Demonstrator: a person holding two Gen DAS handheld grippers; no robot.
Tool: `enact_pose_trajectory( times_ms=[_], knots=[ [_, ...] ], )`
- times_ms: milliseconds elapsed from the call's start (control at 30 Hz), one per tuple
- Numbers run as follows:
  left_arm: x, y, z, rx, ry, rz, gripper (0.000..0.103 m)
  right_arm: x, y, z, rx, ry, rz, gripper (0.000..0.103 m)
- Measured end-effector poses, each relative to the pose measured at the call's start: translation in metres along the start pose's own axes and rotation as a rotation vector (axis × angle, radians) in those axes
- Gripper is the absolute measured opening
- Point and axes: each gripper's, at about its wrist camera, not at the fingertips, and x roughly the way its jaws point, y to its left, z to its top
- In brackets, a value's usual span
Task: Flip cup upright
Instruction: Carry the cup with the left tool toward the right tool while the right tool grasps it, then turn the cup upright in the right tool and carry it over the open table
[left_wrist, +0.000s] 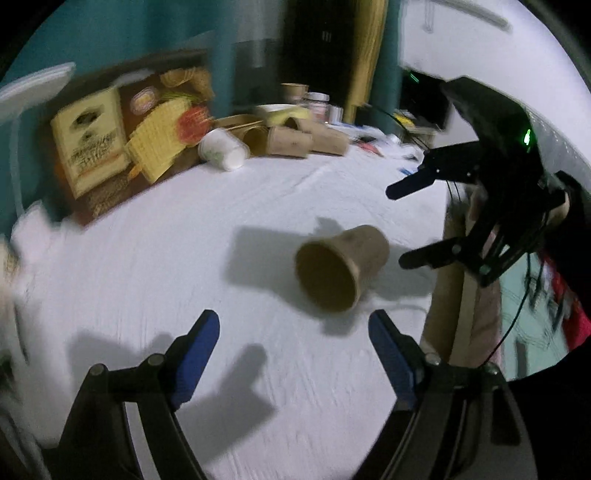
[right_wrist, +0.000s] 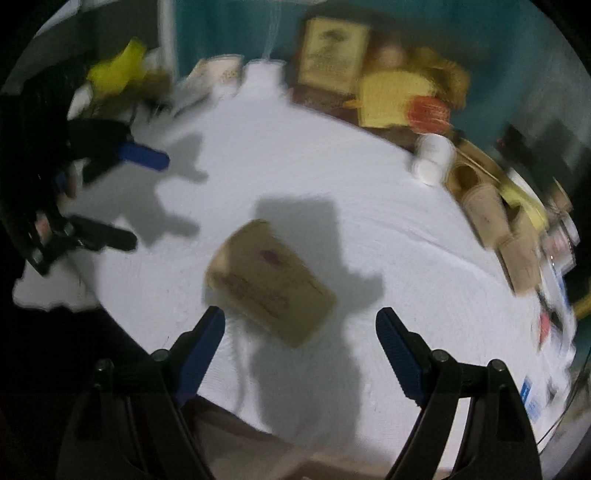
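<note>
left gripper jaws apart, empty | right gripper jaws apart, empty | cup untouched

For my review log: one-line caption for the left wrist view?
Brown paper cup on its side on the white table, between two open, empty claws.

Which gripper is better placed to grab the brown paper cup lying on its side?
Probably right gripper: brown paper cup's side lies just ahead of its open jaws. Left gripper faces the cup's mouth, off-centre.

The brown paper cup lies tipped on its side on the white tabletop.
</note>
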Motion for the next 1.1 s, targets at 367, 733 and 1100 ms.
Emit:
enact_pose_trajectory(
  times_ms=[367,733,1100],
  knots=[
    [-0.011,0.042,-0.036,-0.222,-0.056,-0.006,0.083,0.062,0.036,0.040,-0.333,0.292,-0.030,0.082],
    [-0.017,0.056,-0.041,-0.235,-0.081,-0.025,0.083,0.083,0.040,0.052,-0.395,0.388,-0.044,0.062],
    [-0.017,0.060,-0.039,-0.255,-0.089,0.054,0.083,0.055,0.007,0.072,-0.196,0.204,-0.035,0.062]
  ],
)
